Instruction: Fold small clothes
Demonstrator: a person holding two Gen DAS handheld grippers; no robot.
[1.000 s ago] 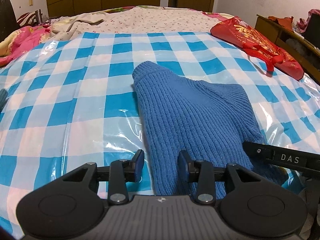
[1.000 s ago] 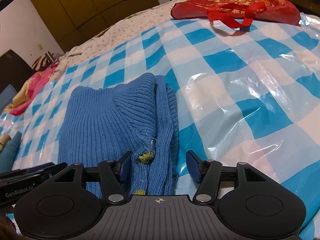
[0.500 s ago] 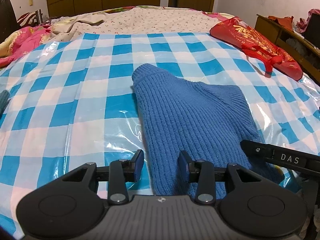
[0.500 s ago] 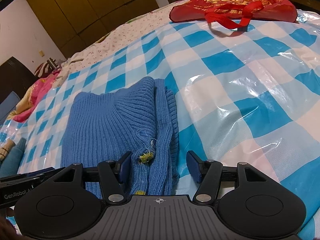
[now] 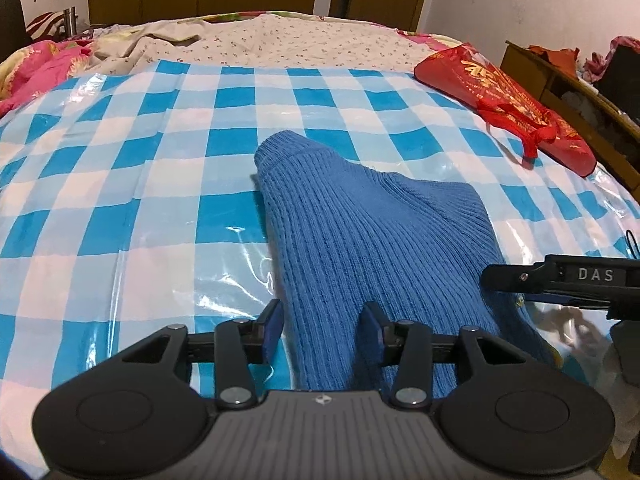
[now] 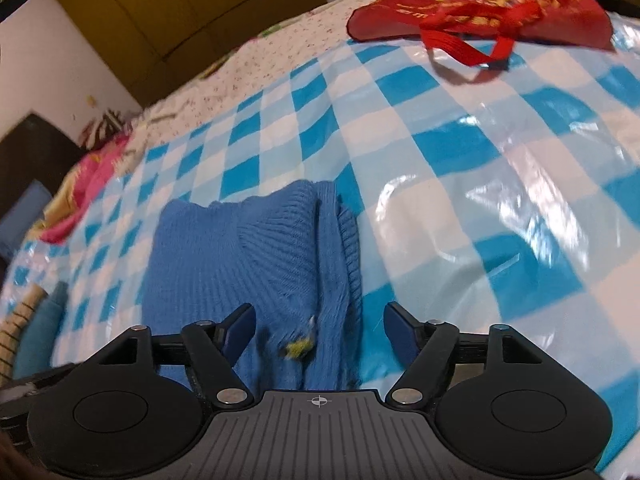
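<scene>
A blue ribbed knit sweater [image 5: 360,232] lies folded on the blue-and-white checked plastic sheet [image 5: 140,168] that covers the bed. My left gripper [image 5: 322,330] hovers over its near left edge. Its jaws are opening, with the knit between them and the pads not pressing on it. In the right wrist view the sweater [image 6: 224,256] shows its folded right edge and a small yellow tag [image 6: 298,347]. My right gripper [image 6: 320,326] straddles that edge. Its jaws are opening wide, and neither pad touches the cloth.
A red carrier bag [image 5: 512,100] lies at the far right of the sheet [image 6: 480,4]. Behind are a floral bedsheet [image 5: 280,40] and a pink quilt [image 5: 36,72]. Wooden furniture [image 5: 560,76] stands to the right. Other folded clothes [image 6: 36,328] lie at the left.
The right jaws have spread much wider and that gripper has lifted back a little. The left jaws have widened slightly. The sweater has stayed in place.
</scene>
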